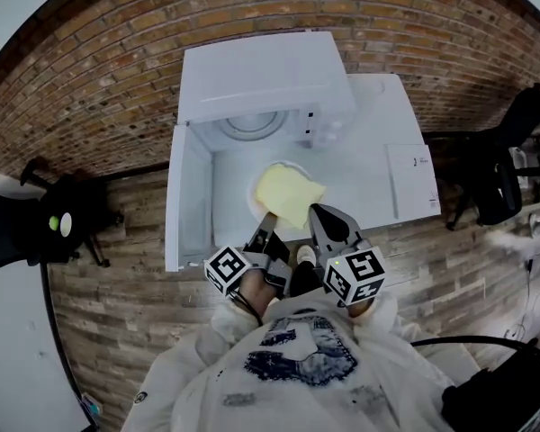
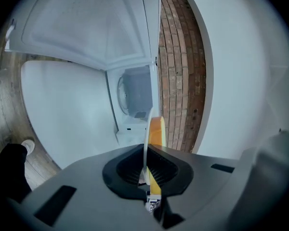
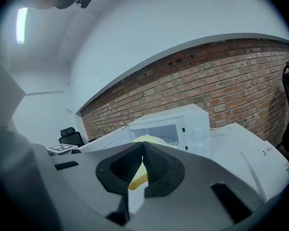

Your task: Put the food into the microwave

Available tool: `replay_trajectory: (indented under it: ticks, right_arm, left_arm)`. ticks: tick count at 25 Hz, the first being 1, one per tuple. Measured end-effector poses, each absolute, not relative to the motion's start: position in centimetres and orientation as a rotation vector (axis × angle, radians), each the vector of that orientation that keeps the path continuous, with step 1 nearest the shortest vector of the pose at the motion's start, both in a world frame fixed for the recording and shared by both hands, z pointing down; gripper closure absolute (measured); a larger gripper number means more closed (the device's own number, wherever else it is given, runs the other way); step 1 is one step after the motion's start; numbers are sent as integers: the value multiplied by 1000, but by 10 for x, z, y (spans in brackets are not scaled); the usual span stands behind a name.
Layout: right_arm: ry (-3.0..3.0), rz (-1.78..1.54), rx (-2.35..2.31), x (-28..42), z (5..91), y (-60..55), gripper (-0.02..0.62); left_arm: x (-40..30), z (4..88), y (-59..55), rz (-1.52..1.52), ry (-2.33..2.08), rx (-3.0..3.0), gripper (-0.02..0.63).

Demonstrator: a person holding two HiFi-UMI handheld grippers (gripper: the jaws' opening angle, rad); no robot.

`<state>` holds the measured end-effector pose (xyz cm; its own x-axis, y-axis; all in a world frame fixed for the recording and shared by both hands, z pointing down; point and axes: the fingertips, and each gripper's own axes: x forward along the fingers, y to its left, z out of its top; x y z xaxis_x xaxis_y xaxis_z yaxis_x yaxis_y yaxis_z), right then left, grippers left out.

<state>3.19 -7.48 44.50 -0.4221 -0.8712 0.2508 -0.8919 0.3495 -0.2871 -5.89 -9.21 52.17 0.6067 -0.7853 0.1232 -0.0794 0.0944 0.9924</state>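
A white plate [image 1: 257,190] carrying flat yellow food [image 1: 289,193] hangs in front of the white microwave [image 1: 261,79]. The microwave's door [image 1: 185,196] is swung open to the left, and the turntable [image 1: 252,126] shows inside. My left gripper [image 1: 268,220] is shut on the plate's near rim, and my right gripper [image 1: 317,212] is shut on the rim beside it. In the left gripper view the plate [image 2: 145,143] stands edge-on between the jaws of the left gripper [image 2: 147,170], with the food [image 2: 157,131] against it. In the right gripper view the food [image 3: 138,179] shows under the closed pads of the right gripper [image 3: 142,163].
The microwave stands on a white table [image 1: 400,142] with a printed sheet [image 1: 414,183] at its right end. A black office chair [image 1: 36,223] is at the left, another black chair [image 1: 513,151] at the right, and a black bag [image 1: 504,394] at the lower right.
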Motion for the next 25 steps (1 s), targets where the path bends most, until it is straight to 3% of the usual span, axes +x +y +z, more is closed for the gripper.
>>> replay_trajectory:
  ticks: [25]
  right_arm:
    - [-2638, 649, 1396, 65, 461, -198, 580]
  left_arm:
    - [-40, 544, -199, -697, -991, 1288, 586]
